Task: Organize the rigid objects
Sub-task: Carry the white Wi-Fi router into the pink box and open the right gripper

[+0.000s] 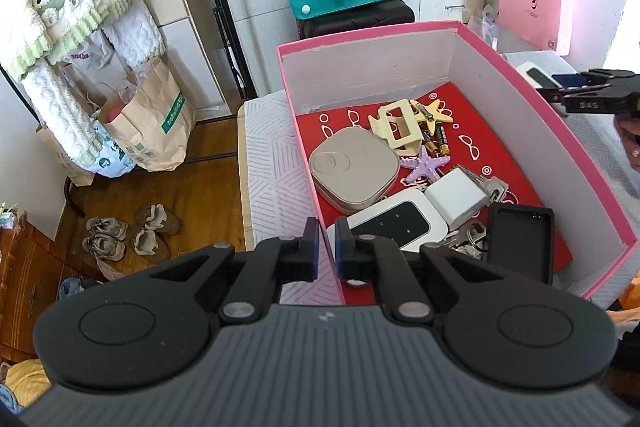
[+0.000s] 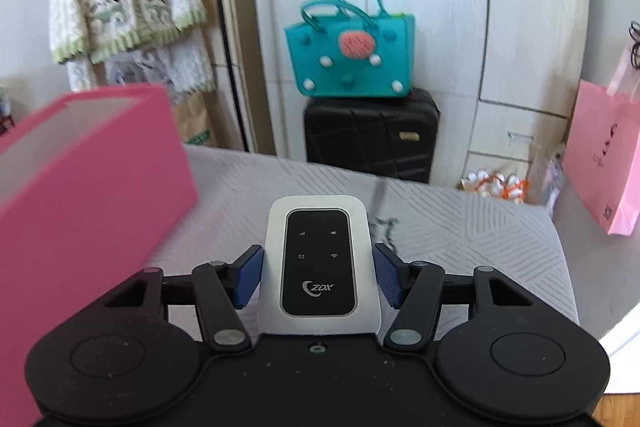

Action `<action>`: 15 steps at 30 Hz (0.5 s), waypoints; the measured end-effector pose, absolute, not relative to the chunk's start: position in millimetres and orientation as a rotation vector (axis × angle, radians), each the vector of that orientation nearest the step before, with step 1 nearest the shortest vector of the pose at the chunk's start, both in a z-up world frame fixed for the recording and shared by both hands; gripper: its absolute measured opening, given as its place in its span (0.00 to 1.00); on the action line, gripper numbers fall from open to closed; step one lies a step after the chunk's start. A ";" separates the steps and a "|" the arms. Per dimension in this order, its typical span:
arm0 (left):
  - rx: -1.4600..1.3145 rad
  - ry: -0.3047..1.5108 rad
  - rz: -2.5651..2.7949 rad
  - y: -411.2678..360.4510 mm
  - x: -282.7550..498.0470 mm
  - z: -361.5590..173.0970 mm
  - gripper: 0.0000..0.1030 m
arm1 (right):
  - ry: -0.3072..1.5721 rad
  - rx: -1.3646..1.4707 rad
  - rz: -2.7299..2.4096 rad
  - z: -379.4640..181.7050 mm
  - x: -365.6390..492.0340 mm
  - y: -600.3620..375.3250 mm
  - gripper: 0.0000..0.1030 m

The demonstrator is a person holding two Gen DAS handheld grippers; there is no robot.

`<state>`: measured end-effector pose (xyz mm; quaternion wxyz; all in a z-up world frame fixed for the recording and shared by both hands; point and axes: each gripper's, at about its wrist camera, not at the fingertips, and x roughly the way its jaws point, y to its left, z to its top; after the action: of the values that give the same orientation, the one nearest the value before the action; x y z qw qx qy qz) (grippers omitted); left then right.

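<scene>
The left gripper (image 1: 328, 247) is showing a matt black body with a ribbed grey top plate running across its near edge. Two broad rounded lobes are flanking it, each carrying a shallow raised disc. Angular black linkage arms are running forward from silver round rivets to two stubby black fingers (image 1: 308, 251) faced with dark blue pads.

The right gripper (image 2: 318, 273) is wearing the same build: black lobes with embossed circles, black link bars pinned with silver rivets, a small screw sitting at the centre of its speckled, dusty black deck, and bright blue ridged pads (image 2: 250, 277). Seen from the left wrist, its side is bearing small pale lettering.
</scene>
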<state>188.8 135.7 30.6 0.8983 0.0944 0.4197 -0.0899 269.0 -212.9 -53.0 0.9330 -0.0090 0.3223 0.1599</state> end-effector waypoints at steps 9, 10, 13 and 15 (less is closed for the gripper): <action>0.212 0.860 -0.195 136.4 188.7 30.7 0.07 | 0.555 0.086 0.527 22.2 224.3 -175.6 0.63; 0.218 0.858 -0.195 135.8 188.5 30.5 0.07 | 0.545 0.072 0.537 31.2 218.6 -165.1 0.63; 0.217 0.856 -0.198 136.4 188.5 30.5 0.07 | 0.568 0.048 0.614 45.9 210.8 -135.2 0.63; 0.213 0.854 -0.201 137.6 188.0 30.0 0.07 | 0.631 0.089 0.695 50.3 215.2 -117.3 0.63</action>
<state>188.0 137.6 30.0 0.8999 0.1031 0.4125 -0.0971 215.2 -117.3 50.3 0.8909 0.0428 0.3039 0.3347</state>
